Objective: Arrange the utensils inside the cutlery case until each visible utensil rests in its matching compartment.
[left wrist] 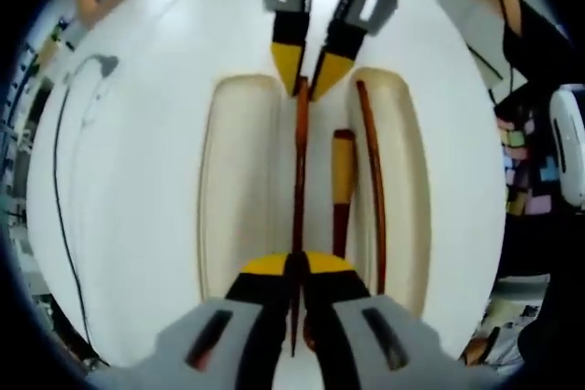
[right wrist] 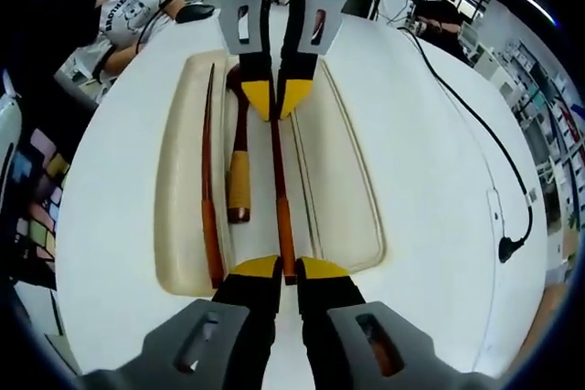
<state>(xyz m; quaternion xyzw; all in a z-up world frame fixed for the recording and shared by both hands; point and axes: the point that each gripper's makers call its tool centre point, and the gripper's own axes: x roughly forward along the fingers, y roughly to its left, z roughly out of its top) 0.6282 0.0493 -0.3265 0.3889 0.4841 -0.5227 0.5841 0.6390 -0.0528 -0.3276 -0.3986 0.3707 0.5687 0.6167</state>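
Both the left gripper [left wrist: 294,271] and right gripper [right wrist: 285,273] pinched opposite ends of one brown chopstick [right wrist: 279,171] over the cream cutlery case [right wrist: 178,180] (another lay beside).

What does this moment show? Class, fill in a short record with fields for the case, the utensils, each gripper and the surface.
case: cream cutlery case with long compartments, lying on the table
utensils: thin brown stick, second brown stick, yellow-banded wooden utensil
left gripper: shut on one end of the thin brown stick
right gripper: shut on its other end
surface: white round table, black cable
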